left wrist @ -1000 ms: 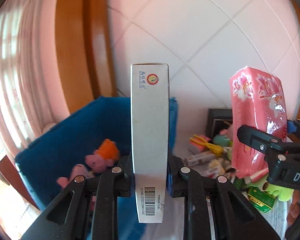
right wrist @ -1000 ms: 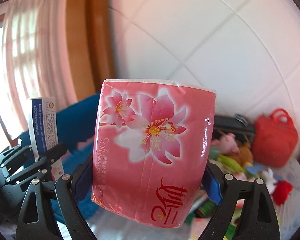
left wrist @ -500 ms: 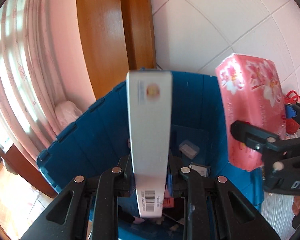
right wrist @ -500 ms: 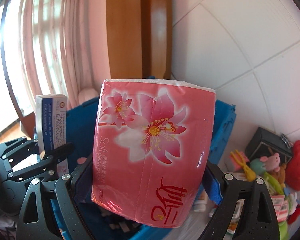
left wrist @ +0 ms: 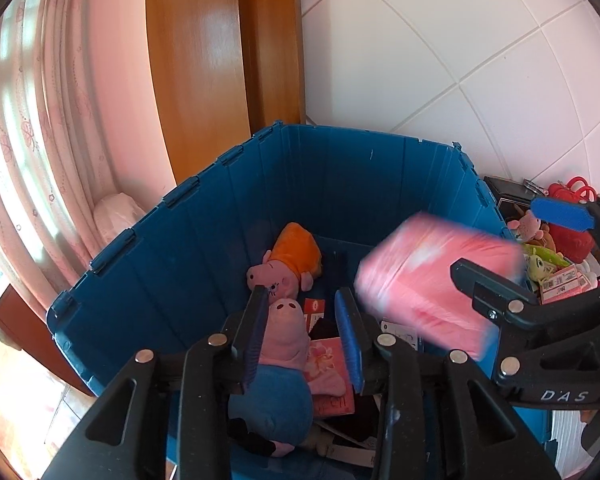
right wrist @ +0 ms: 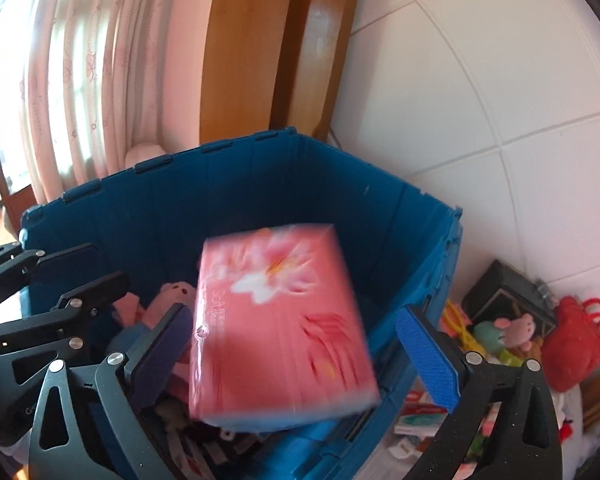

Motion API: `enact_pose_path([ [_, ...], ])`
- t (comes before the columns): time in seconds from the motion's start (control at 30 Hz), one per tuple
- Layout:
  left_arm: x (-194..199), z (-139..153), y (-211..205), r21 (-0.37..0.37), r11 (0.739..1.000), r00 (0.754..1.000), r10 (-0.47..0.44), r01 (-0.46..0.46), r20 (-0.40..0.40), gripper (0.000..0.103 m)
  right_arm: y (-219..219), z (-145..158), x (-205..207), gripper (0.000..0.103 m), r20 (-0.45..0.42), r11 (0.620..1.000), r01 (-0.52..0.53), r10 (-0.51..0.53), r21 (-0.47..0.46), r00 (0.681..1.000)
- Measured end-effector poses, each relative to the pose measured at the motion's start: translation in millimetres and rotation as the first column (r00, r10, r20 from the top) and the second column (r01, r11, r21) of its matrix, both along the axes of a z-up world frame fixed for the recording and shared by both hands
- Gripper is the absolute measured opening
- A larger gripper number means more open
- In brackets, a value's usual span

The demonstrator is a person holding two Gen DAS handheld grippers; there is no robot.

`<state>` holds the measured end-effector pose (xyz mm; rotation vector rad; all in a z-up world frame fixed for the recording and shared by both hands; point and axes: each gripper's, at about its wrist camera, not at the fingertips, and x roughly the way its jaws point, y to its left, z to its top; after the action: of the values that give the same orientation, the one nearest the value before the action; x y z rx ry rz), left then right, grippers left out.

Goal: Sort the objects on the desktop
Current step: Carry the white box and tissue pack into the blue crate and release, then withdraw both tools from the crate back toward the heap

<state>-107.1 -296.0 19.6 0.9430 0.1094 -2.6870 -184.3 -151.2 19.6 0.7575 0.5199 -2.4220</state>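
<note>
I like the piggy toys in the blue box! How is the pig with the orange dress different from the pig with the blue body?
The orange-dress pig lies farther back by the wall of the blue bin; the blue-bodied pig lies nearer the camera, seen between the left gripper's fingers. The orange-dress pig looks smaller in the left wrist view; the blue-bodied one looks bigger. One wears orange, the other blue. Both are pink plush pigs lying inside the bin.

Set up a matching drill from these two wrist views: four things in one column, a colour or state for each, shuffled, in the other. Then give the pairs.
Things:
1. tissue pack
2. crate
3. right hand-held gripper
4. handbag

Colour or state:
A. red, beside the toys outside the bin
B. blue, holding plush pigs
C. pink, blurred, tilted over the bin, loose
D. jaws wide, having just been opening, pads off the pack

Pairs: 1-C, 2-B, 3-D, 4-A
</note>
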Motion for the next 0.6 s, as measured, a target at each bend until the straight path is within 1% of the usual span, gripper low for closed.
enact_pose_path([
  [0.03,2.9,5.0,13.9,0.0,1.0,1.0,0.001,-0.001,-0.003,0.034,-1.3,1.1,3.9,0.103,-0.021,1.0,0.005,-0.005,0.009,1.0],
  [0.27,22.4,12.1,27.4,-0.012,1.0,0.999,0.016,-0.016,-0.028,0.034,16.1,18.2,27.0,0.103,-0.085,0.999,0.006,-0.008,-0.033,0.996],
  [0.37,38.3,21.3,36.6,-0.016,1.0,0.997,0.009,-0.01,-0.078,0.034,30.7,24.6,39.0,0.103,-0.096,0.997,0.001,-0.008,-0.071,0.995],
  [0.5,53.3,30.9,50.8,-0.003,1.0,0.991,-0.006,0.005,-0.133,0.035,57.8,31.4,54.5,0.103,-0.105,0.992,0.014,-0.028,-0.128,0.994],
  [0.57,58.5,35.0,61.1,-0.003,1.0,0.988,-0.014,0.014,-0.155,0.037,73.2,31.8,59.4,0.103,-0.106,0.989,0.028,-0.044,-0.145,0.993],
  [0.6,60.9,37.2,66.5,-0.003,1.0,0.986,-0.018,0.018,-0.166,0.041,81.8,31.3,61.9,0.103,-0.107,0.988,0.042,-0.058,-0.151,0.993],
])
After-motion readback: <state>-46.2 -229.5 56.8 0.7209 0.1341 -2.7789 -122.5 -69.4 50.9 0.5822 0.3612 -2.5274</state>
